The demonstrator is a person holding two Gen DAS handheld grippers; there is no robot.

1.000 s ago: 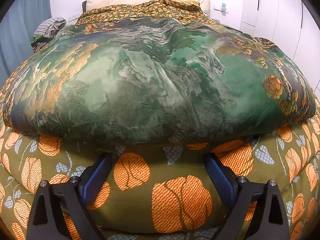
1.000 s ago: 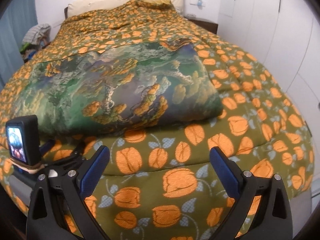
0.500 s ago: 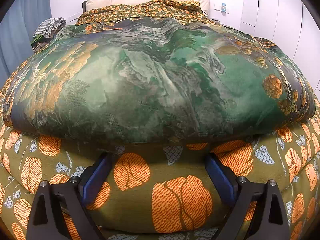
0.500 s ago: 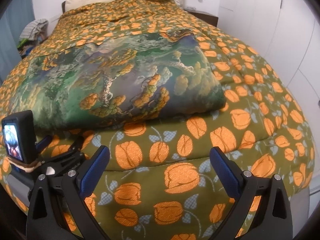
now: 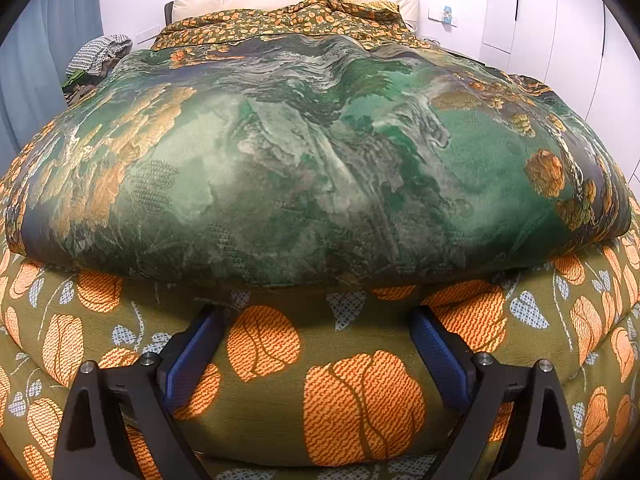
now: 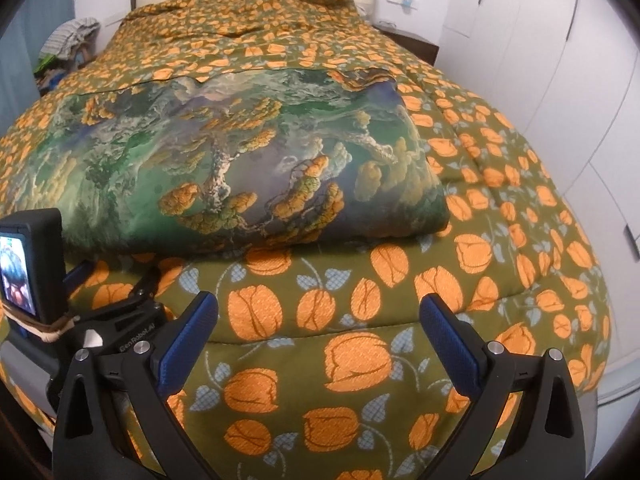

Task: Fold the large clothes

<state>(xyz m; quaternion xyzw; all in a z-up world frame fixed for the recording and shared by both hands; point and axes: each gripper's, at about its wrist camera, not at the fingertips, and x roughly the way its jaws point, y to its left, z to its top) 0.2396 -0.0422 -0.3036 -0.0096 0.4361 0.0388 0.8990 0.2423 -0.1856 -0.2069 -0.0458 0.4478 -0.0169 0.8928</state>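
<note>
Right gripper (image 6: pixel 318 334) lifted slightly | both fingers spread, empty | left gripper (image 5: pixel 316 340) beside folded green garment (image 5: pixel 320 168)

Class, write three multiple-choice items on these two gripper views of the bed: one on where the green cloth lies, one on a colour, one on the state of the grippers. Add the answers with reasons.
1. Where does the green cloth lie?
A. on the floor
B. on top of the bedspread
C. hanging on the wardrobe

2. What colour are the flowers on the bedspread?
A. orange
B. pink
C. white

3. How do the left gripper and right gripper stand?
A. both shut on the green cloth
B. one open, one shut
C. both open, holding nothing

Answers:
1 B, the folded green cloth rests flat on the flowered bedspread.
2 A, orange blooms on an olive ground fill both views.
3 C, each pair of blue fingers stands wide apart with only bedspread between.
</note>
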